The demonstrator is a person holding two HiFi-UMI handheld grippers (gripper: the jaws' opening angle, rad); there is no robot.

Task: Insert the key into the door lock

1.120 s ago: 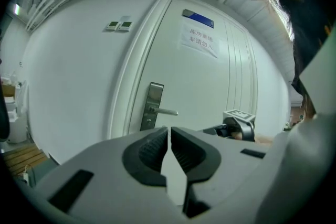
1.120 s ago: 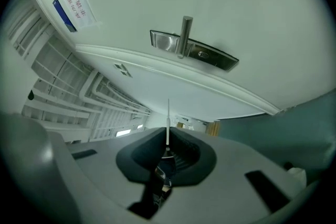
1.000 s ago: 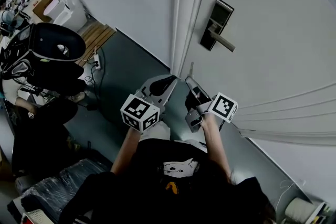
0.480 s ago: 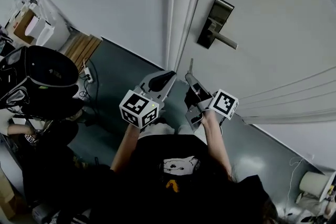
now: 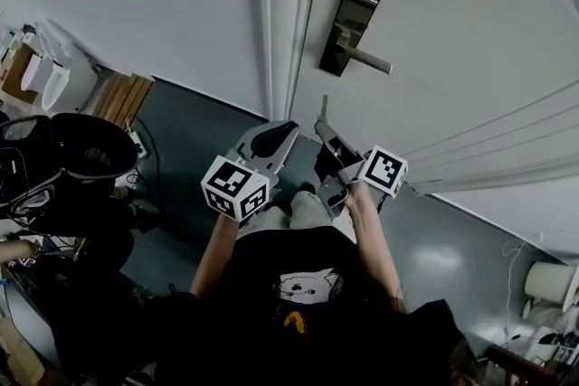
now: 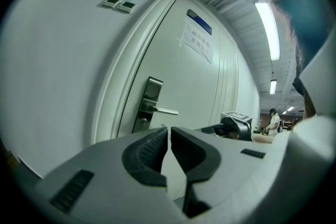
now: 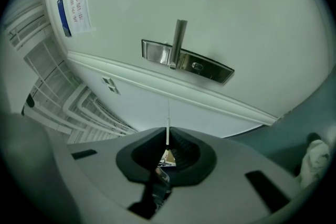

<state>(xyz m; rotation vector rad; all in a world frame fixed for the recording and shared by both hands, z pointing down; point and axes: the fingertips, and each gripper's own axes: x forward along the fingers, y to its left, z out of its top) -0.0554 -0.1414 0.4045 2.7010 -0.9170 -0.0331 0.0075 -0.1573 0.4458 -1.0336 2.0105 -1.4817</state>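
The door lock is a dark metal plate with a lever handle on the white door, above and ahead of both grippers. My right gripper is shut on the key, whose thin blade points up toward the door below the lock. In the right gripper view the key stands out from the right gripper, short of the lock plate and its keyhole. My left gripper is shut and empty beside it; in its own view the left gripper sits below the lock.
The door frame runs down left of the lock. A black chair with gear, wooden boards and white containers stand at left. A white roll is at right. A paper sign hangs on the door.
The person has stepped nearer the door; in the head view the lock has shifted left and up and both grippers have risen slightly. The key stays held in the right gripper.
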